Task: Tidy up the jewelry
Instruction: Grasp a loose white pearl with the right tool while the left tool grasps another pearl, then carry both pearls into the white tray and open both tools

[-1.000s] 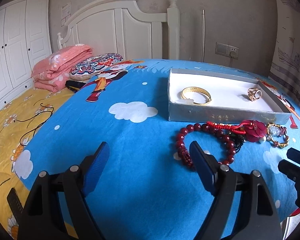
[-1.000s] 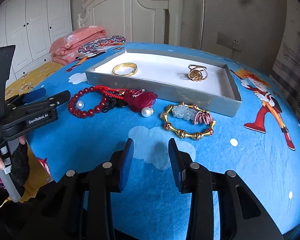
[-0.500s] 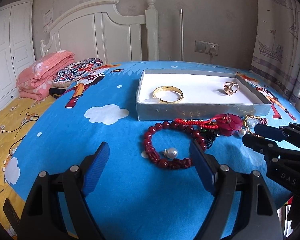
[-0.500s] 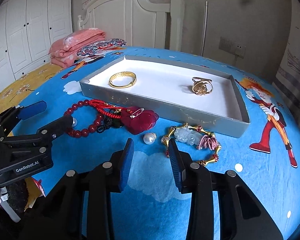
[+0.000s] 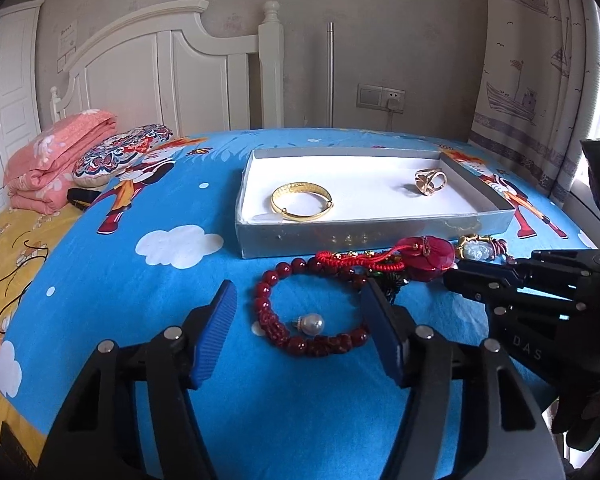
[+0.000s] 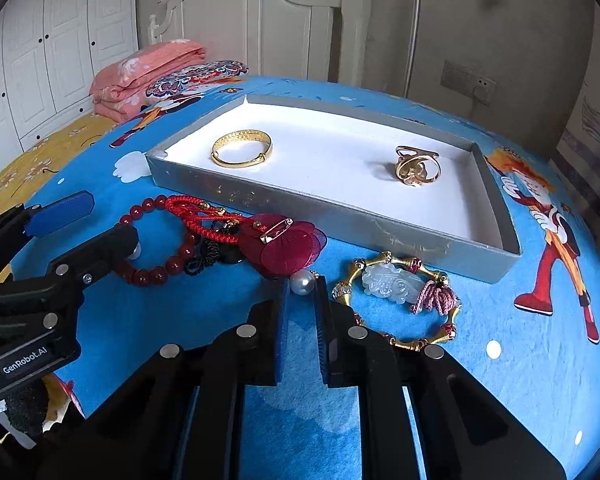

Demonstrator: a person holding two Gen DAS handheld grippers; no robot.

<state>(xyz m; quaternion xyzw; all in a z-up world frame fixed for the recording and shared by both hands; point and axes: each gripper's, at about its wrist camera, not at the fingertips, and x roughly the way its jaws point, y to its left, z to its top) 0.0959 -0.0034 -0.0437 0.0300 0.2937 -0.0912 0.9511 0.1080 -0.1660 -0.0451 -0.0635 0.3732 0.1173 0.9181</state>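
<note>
A grey tray on the blue bedspread holds a gold bangle and a gold ring. In front of it lie a red bead bracelet, a red flower brooch with red cord, a jade and gold bracelet and two pearl earrings. My left gripper is open, its fingers either side of the bead bracelet. My right gripper is narrowly open, its tips around the second pearl.
A folded pink quilt and a patterned pillow lie at the far left by the white headboard. A yellow sheet covers the left side. A curtain hangs at the right.
Both grippers have moved forward toward the jewelry. The right gripper's jaws have narrowed and now flank a pearl. The left gripper now straddles the bead bracelet.
</note>
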